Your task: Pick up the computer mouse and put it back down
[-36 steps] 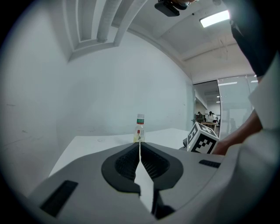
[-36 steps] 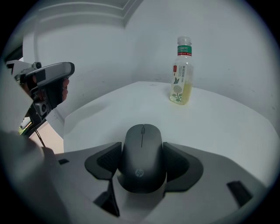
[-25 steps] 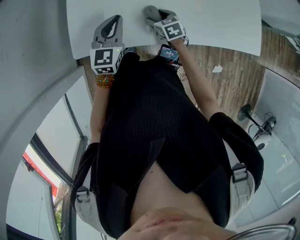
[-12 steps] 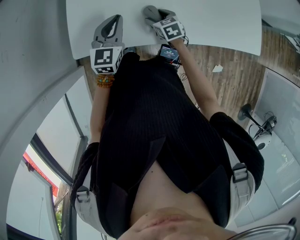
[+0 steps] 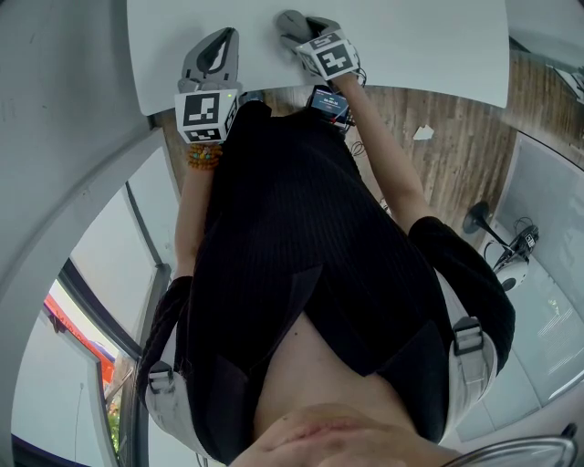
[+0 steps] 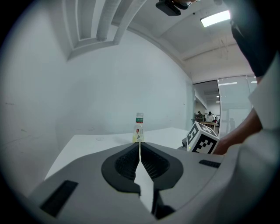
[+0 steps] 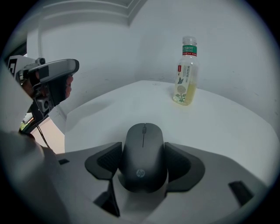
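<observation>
Your left claw (image 5: 219, 41), at eleven o'clock, has its jaws pressed together; your right claw (image 5: 294, 25), at twelve, clamps the mouse (image 7: 143, 157).

Upright drink bottle (image 7: 187, 72), white table (image 7: 227, 127), wooden floor (image 5: 438, 164)

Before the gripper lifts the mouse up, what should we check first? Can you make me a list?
1. The computer mouse sits between the jaws of the right gripper, with a pad against each of its sides: ok.
2. The mouse is centred and points straight along the jaws: ok.
3. The mouse is resting flat on the white table: cannot tell; its underside is hidden.
4. The drink bottle stands upright, well beyond the mouse and out of the way: ok.
5. The left gripper is shut with nothing in it and is off to the side: ok.
</observation>
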A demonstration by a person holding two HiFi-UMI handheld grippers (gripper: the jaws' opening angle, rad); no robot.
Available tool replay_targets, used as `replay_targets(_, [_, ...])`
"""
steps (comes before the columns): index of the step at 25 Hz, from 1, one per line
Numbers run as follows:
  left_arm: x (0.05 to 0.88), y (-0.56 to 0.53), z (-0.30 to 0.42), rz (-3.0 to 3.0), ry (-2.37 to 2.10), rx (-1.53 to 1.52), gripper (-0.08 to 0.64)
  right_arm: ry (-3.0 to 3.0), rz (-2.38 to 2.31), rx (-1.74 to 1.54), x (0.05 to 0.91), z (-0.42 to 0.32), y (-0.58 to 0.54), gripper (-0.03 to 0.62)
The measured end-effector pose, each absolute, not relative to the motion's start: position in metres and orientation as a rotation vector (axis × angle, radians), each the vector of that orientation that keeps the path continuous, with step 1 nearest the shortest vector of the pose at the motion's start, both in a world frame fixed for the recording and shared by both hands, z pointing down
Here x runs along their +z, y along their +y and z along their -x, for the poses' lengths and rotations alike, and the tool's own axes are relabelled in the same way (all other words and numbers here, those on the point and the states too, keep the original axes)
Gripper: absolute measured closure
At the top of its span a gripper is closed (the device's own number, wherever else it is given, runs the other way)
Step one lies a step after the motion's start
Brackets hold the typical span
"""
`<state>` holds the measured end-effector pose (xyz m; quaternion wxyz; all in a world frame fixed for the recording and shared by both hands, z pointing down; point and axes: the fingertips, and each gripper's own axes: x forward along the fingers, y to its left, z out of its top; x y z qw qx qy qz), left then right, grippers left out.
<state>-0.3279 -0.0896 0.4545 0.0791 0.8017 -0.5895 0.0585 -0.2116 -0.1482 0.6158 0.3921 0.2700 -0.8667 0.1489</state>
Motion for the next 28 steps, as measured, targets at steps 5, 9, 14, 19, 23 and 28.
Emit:
replay_targets(5, [0.454,-0.089,0.326,-2.400,-1.764,0.176,0.540,-2.206,-0.659,0.356,0.612,0.215,-0.143,0.310])
replay_targets(9, [0.453,-0.089,0.322,-2.398,-1.769,0.179,0.540,-2.251,-0.680,0.318,0.606,0.215,-0.143,0.310])
replay_targets(14, [0.454,-0.087,0.320,-2.393,-1.774,0.187,0.540,-2.307,-0.706,0.290,0.590,0.213,-0.147,0.310])
replay_targets(19, [0.453,-0.087,0.310,-2.396,-1.774,0.196,0.540,-2.379,-0.747,0.290,0.570,0.206,-0.156,0.310])
replay_targets(23, [0.451,-0.085,0.296,-2.394,-1.771,0.209,0.540,-2.425,-0.757,0.264,0.552,0.200,-0.155,0.311])
replay_targets(28, [0.440,-0.083,0.276,-2.373,-1.832,0.209,0.540,-2.489,-0.771,0.263,0.526,0.184,-0.152,0.311])
